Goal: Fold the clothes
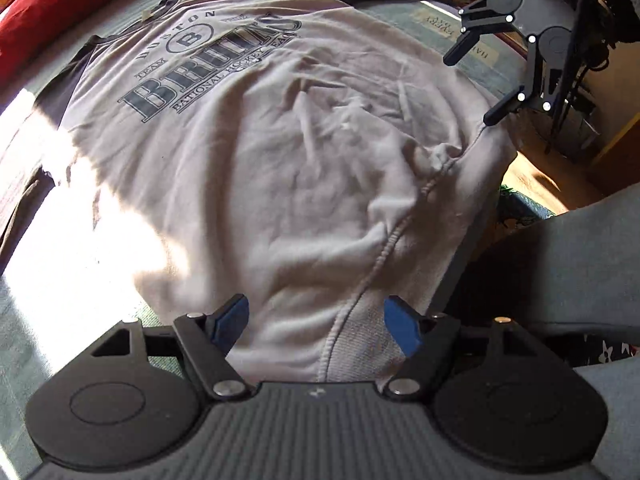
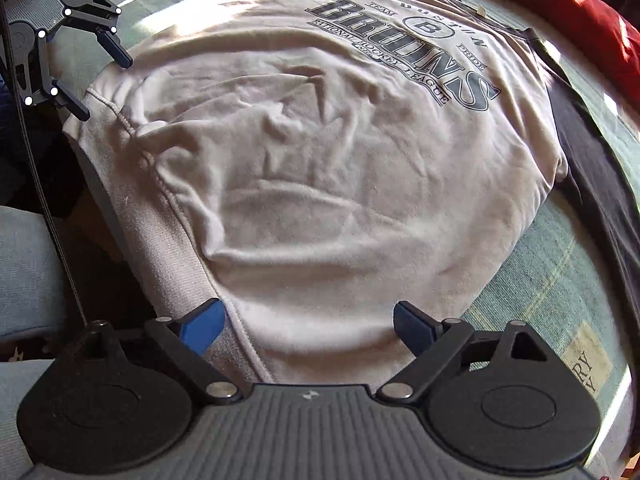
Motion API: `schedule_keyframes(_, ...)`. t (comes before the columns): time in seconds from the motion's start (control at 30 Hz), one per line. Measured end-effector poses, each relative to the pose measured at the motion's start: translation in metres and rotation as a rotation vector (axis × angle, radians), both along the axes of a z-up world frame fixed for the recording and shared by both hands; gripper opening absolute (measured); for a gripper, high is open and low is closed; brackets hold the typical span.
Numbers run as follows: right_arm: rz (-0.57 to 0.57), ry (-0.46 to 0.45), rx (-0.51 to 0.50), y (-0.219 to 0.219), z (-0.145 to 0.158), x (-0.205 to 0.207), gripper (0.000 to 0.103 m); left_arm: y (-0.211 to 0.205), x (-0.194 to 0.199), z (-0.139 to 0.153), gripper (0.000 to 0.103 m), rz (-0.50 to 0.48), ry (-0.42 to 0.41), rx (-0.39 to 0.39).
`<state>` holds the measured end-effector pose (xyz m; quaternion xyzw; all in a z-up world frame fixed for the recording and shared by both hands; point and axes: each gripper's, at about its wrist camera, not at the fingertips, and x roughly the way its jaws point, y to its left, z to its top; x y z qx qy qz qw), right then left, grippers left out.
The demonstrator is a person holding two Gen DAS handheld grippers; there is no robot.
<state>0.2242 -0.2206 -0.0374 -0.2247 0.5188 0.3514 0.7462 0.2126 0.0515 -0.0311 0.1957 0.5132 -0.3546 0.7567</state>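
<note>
One red cushion [image 1: 60, 4] lies beyond the sweatshirt [image 1: 280, 168].

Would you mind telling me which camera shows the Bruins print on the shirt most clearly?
The right wrist view: the print sits evenly lit and sharp. In the left wrist view the print is complete but slightly blurrier and more slanted.

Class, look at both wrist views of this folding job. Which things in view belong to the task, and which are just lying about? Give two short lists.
Belongs to the job:
- grey Bruins sweatshirt, spread flat
- left gripper, jaws open at its hem
- right gripper, jaws open at its hem

Just lying about:
- red cushion beyond the collar
- green blanket underneath
- printed label on the blanket
</note>
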Motion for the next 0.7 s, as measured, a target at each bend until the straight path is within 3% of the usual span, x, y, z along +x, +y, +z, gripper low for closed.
schedule_keyframes(0.1,0.027,0.000,0.024,0.011,0.000,-0.002,0.094,-0.011,0.005,0.000,0.075,-0.016,-0.010,-0.029)
schedule_keyframes(0.23,0.069,0.082,-0.027,0.011,-0.028,-0.008,0.094,-0.011,-0.013,-0.022,0.074,-0.061,0.120,0.013)
schedule_keyframes(0.27,0.068,0.081,-0.046,0.007,-0.030,-0.010,0.094,-0.007,-0.023,-0.023,0.074,-0.077,0.111,0.033)
schedule_keyframes(0.4,0.031,0.074,-0.024,0.000,-0.014,-0.008,0.094,-0.001,-0.024,-0.004,0.074,-0.071,0.124,-0.008)
schedule_keyframes(0.57,0.015,-0.016,0.079,0.029,0.000,0.015,0.094,-0.012,-0.003,0.002,0.075,-0.074,0.011,-0.062)
schedule_keyframes(0.7,0.046,-0.097,0.119,0.064,-0.007,0.033,0.094,-0.010,0.001,-0.019,0.075,-0.060,0.039,-0.031)
